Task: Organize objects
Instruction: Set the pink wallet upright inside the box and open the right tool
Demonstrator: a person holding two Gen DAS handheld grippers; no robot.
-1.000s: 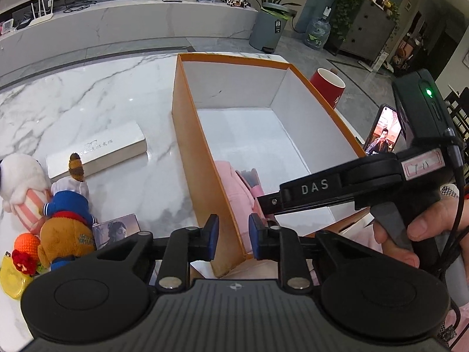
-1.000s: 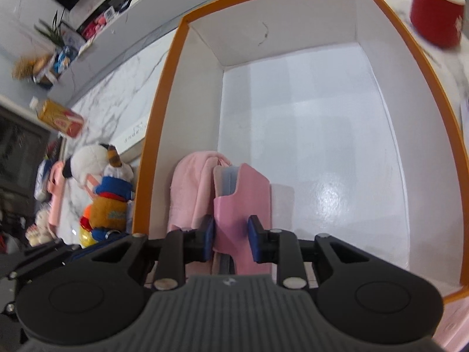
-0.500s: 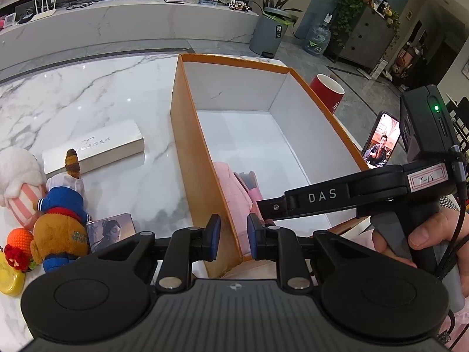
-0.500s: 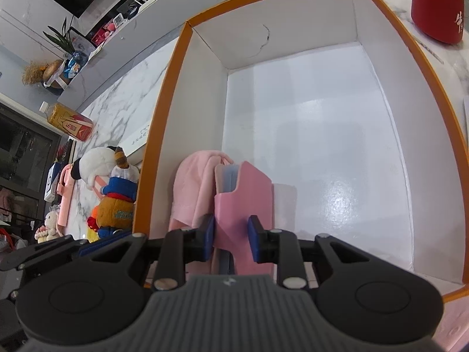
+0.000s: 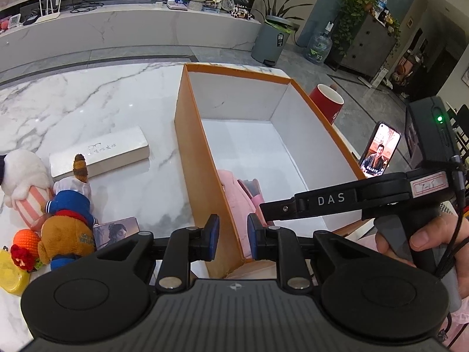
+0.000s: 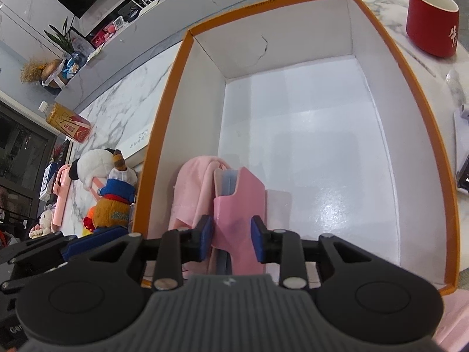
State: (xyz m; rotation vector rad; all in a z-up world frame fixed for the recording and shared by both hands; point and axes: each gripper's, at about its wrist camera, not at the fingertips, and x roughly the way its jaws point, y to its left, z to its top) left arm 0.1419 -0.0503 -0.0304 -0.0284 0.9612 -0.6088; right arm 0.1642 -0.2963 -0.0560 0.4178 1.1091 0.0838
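An orange box with white inside [image 5: 234, 72] [image 6: 263, 3] stands on the marble table. In its near left corner a pink cloth [image 6: 190, 187] [image 5: 234, 193] leans on the wall, and a pink pouch [image 6: 239, 193] [image 5: 255, 187] stands upright beside it. My right gripper [image 6: 231, 236] reaches down into the box. Its jaws are opening, but the pouch still fills the gap and touches both pads. My left gripper [image 5: 233, 236] is shut on the box's near left wall, whose rim runs between its pads. One of its blue pads [image 6: 93, 242] shows outside that wall.
Left of the box lie a long white case [image 5: 99, 152], plush toys [image 5: 67, 223] and a picture card [image 5: 117, 231]. A red mug [image 5: 326, 102] [image 6: 431, 26] and a propped phone [image 5: 379, 149] stand to its right. A bottle [image 6: 67, 121] lies further left.
The right gripper's jaws stand slightly wider around the pink pouch than a second ago. Both hands stay nearly still, and the left grip on the box wall is unchanged.
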